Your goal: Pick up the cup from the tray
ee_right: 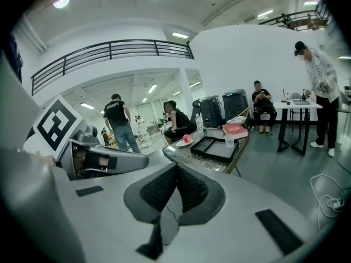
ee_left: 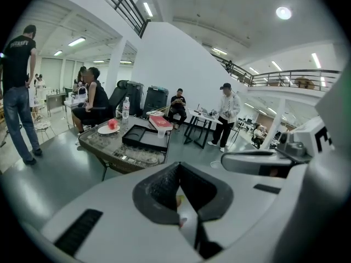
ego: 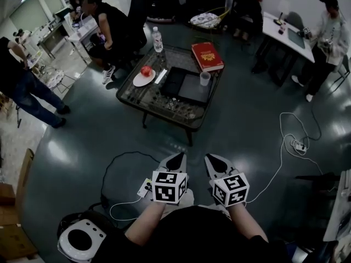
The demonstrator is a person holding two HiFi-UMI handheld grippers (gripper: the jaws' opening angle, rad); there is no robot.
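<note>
A clear plastic cup (ego: 205, 78) stands on the far right corner of a black tray (ego: 186, 85) on the glass coffee table (ego: 148, 100). The cup (ee_right: 230, 140) and tray (ee_right: 211, 147) also show in the right gripper view, and small in the left gripper view as cup (ee_left: 160, 132) and tray (ee_left: 143, 137). My left gripper (ego: 176, 160) and right gripper (ego: 214, 162) hang side by side well short of the table, over the floor. Both are shut with nothing between their jaws.
On the table are a red book (ego: 207, 56), a water bottle (ego: 158, 39) and a white plate with a red apple (ego: 145, 72). Several people sit or stand around the room. Cables (ego: 290, 141) and a power strip lie on the floor to the right.
</note>
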